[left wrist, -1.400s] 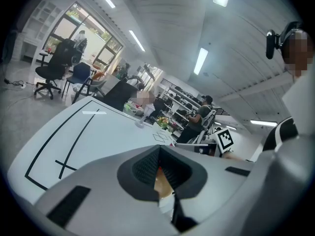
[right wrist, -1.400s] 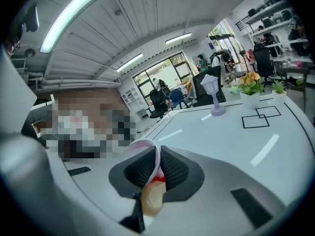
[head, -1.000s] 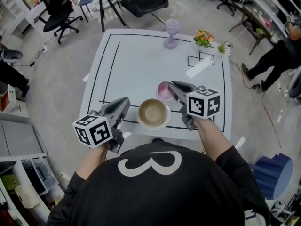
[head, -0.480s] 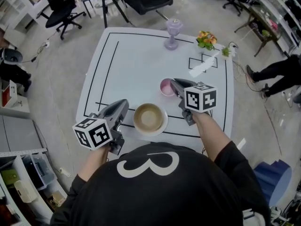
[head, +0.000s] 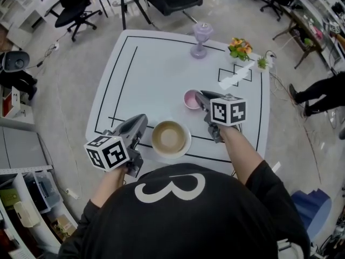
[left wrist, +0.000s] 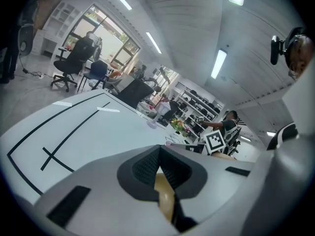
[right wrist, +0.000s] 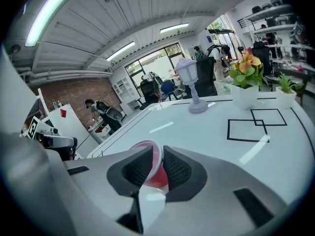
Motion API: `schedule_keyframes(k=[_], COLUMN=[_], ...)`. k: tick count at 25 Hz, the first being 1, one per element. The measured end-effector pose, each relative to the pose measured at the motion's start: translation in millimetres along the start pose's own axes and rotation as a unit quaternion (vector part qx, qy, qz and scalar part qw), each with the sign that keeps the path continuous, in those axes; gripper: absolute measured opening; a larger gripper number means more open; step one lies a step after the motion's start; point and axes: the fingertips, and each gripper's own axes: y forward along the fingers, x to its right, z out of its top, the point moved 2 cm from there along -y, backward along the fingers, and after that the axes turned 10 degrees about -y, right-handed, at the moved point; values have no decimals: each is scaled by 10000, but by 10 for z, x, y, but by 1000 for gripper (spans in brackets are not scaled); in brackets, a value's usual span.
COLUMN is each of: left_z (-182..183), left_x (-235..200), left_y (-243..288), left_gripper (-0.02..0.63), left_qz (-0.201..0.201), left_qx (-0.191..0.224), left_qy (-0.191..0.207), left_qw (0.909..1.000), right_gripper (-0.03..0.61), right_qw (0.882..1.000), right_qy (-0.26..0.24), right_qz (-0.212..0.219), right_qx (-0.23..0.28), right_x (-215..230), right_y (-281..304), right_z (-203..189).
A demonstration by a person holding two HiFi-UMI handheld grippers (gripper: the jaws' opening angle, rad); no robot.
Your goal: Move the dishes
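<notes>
left gripper jaws nip the tan bowl rim, right gripper jaws the pink bowl rim, probably to lift both.

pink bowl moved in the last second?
Yes. The pink bowl, gripped by the right tongs, shifted forward, toward the far side, closing in on the black square outlines.
</notes>
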Motion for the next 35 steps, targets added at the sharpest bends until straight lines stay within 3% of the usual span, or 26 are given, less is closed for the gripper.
schedule_keyframes(k=[6, 11, 20, 35], left_z=[35, 68, 13, -140], left_x=[5, 3, -26, -70], left_y=[-31, -97, -274, -529], left_gripper=[3, 3, 3, 3], left_qz=[-11, -91, -147, -242], left_qx=[21, -10, -170, -330], left_qy=[6, 56, -31, -33], left_qw=[10000, 9999, 9997, 9992], right_gripper=[188, 281, 304, 275], right_qw=[9998, 9988, 9978, 9989], right_qy=[20, 24, 118, 330], right_qz=[97, -142, -276, 228], right_qx=[176, 459, 594, 237], right_x=[-53, -59, -306, -994], right_y=[-22, -139, -479, -466], right_z=[80, 124, -53, -560])
